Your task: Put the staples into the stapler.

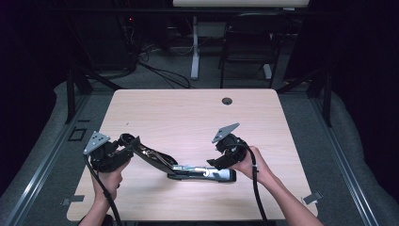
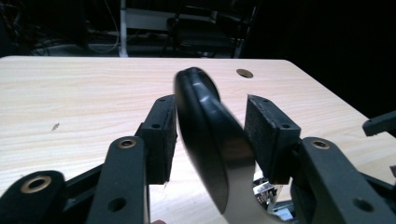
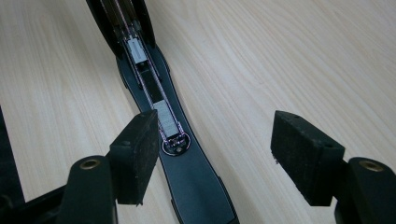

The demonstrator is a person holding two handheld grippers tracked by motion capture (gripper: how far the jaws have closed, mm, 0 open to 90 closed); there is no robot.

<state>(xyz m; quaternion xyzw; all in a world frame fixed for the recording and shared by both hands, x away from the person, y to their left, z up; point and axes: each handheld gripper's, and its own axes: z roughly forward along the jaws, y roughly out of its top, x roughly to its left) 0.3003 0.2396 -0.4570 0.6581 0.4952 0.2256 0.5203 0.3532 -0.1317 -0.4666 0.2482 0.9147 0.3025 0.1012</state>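
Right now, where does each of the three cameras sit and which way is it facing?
High view: above the person's side, looking forward and down on the table; forearms, left tongs and right tongs show.
Left gripper view: on the left tongs, facing across the table; its pads flank the stapler's raised top arm.
Right gripper view: on the right tongs, facing down at the stapler's base, jaws open.
All three share the opened stapler.
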